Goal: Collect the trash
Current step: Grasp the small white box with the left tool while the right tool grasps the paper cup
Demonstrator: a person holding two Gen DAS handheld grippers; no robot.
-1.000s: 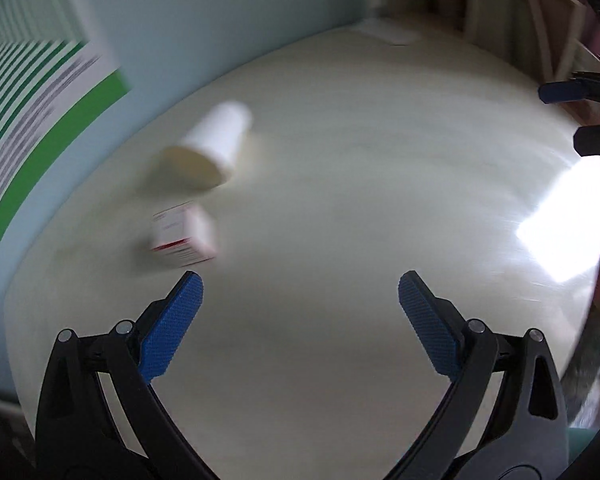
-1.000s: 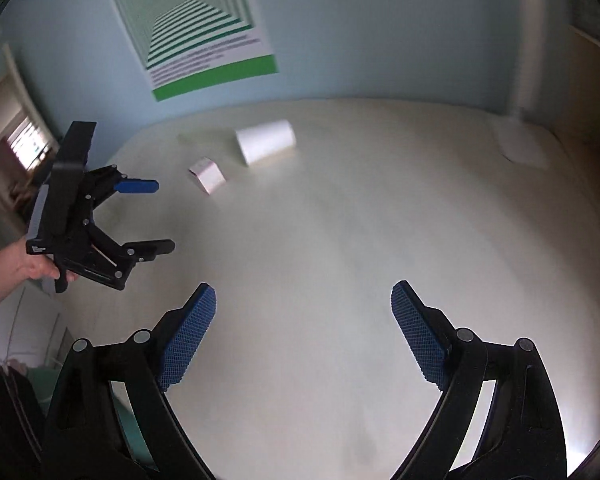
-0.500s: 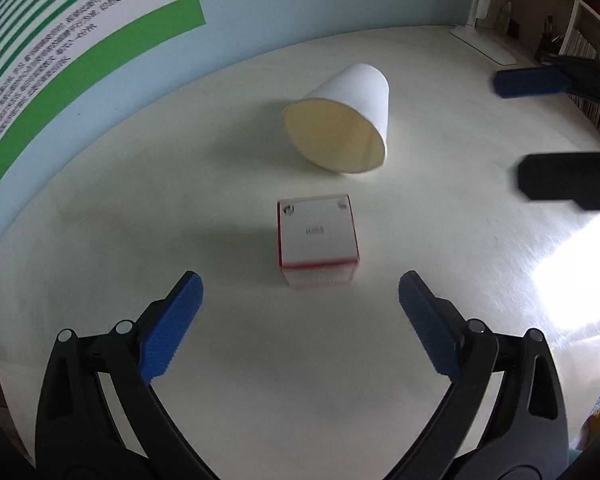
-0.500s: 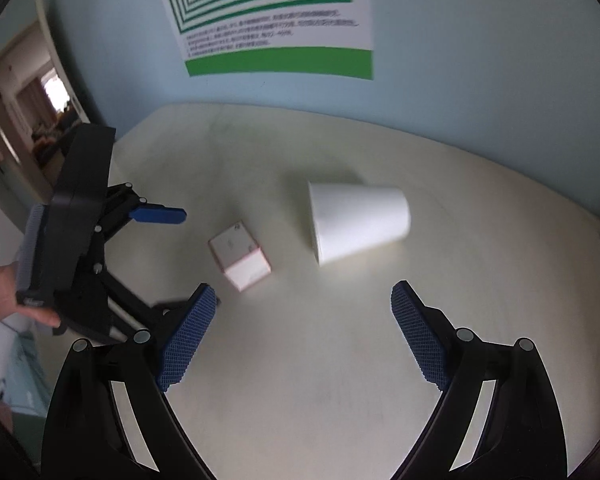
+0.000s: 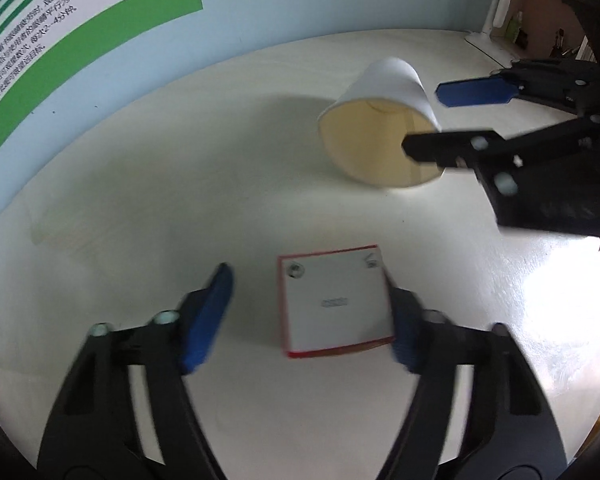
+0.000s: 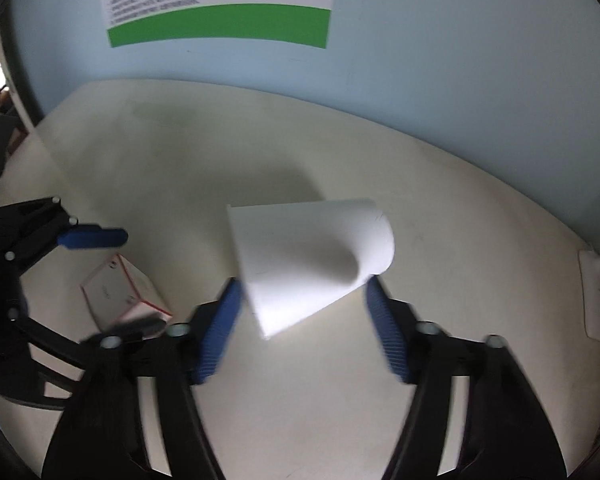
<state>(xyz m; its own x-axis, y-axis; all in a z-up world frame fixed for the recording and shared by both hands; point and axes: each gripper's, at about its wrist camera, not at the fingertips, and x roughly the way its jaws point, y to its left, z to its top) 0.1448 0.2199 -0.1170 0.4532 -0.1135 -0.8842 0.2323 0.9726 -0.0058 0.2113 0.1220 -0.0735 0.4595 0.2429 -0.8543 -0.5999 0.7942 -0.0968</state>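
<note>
Change: both grippers are coming down close over the litter, which half a second back was lying well ahead of them, and their jaws have just been closing from wide apart.
Table [image 5: 148, 184]: pale, round-looking top is carrying both pieces of trash near the blue wall; nothing is leaving it yet.
Poster [image 6: 220, 24]: green-and-white sheet is hanging on the wall behind, playing no part.
Cup [image 6: 311, 256]: white paper cup is lying on its side with the mouth toward the box, now sitting between the right tongs.
Right gripper [image 6: 301, 332]: jaws are narrowing around the cup; the left pad is looking as if it is touching the rim, the right pad just beside the base, so a firm grip is not yet showing.
Box [image 5: 335, 300]: small white carton with red edges is lying flat near the cup, now between the left tongs.
Left gripper [image 5: 307, 316]: jaws are half closed; one pad is touching the box's right edge, the other standing apart.
Meaning: both pickups are looking nearly ready; a little more squeeze probably comes before lifting.
</note>
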